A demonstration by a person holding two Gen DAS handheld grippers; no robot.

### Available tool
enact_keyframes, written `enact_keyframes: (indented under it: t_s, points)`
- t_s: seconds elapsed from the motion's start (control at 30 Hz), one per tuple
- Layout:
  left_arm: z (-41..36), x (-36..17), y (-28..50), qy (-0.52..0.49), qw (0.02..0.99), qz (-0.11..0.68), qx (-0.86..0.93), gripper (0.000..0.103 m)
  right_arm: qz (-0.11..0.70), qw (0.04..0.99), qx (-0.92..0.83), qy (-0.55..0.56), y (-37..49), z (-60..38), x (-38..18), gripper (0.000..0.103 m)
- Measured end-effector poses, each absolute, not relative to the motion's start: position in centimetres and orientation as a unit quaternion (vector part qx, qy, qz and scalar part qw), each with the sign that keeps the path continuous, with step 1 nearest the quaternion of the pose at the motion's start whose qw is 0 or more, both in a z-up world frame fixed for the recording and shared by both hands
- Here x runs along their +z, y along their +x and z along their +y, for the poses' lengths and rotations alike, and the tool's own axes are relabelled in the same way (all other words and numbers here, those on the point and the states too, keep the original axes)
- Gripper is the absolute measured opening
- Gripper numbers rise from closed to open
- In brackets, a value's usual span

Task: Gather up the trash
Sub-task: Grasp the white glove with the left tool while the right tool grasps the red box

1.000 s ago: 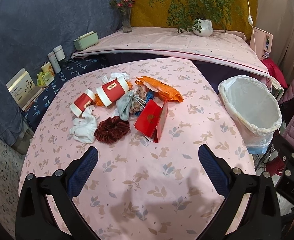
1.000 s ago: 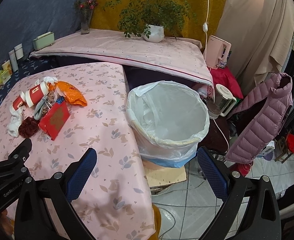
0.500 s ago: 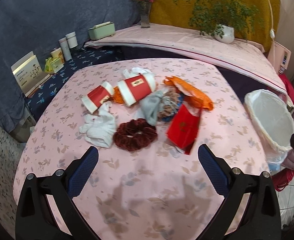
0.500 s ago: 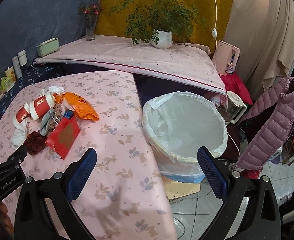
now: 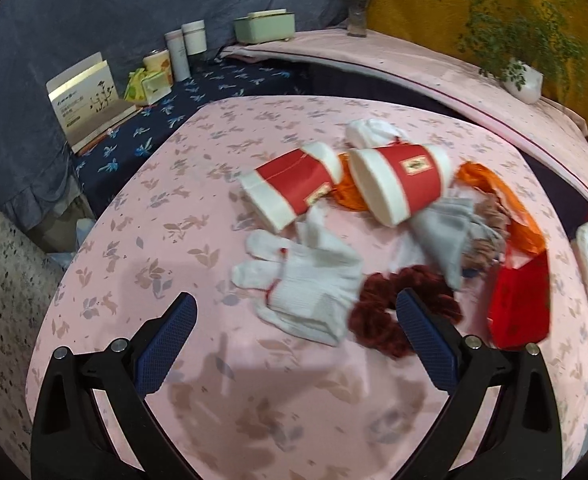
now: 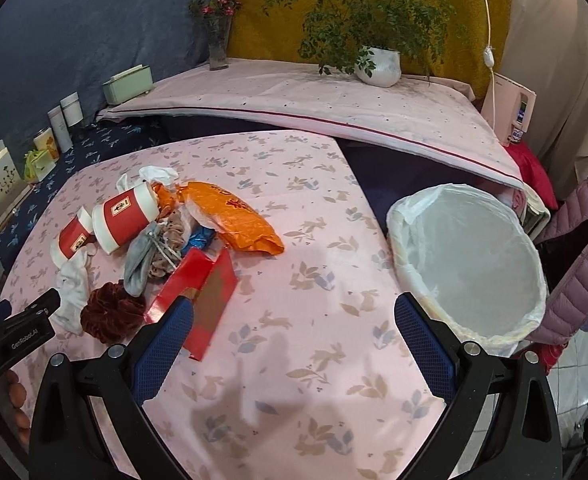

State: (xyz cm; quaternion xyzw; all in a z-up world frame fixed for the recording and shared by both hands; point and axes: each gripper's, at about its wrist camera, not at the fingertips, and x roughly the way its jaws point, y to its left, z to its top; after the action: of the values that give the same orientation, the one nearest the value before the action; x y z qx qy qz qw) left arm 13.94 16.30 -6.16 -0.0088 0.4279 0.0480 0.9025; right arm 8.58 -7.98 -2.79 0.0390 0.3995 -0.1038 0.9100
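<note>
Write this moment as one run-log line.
task: collect trash | left hand-held gripper: open, over glove | right hand-held gripper: open, empty | bin: beside table | trash: piled on table

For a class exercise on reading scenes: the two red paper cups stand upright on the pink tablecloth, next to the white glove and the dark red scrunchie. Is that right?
Not quite. The two red paper cups lie on their sides, not upright, as the left wrist view shows. They are on the pink tablecloth, next to the white glove and the dark red scrunchie.

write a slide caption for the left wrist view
Open left gripper approaching a white glove and dark red scrunchie in the trash pile.
</note>
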Motion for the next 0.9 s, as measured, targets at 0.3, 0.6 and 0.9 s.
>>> enact_keyframes:
  t_s: [0.3, 0.6, 0.9]
  points:
    - [18.0, -8.7, 17.1, -0.056, 0.889, 0.454, 0.022, 0.092, 0.428, 0.898, -0.091, 0.042, 11.9, -5.1, -5.9, 0.09]
    - [17.2, -10.5, 18.0, -0.077, 0.876, 0.475, -0.009, 0.051, 0.462, 0.881, -0.083, 0.048, 13.1, -4.2, -8.6, 0.06]
    - [15.9, -9.3, 17.0, -0.074, 0.879, 0.47, -0.035, 0.005, 0.474, 0.875, -0.064, 0.068, 12.2, -4.7, -9.3, 0.005]
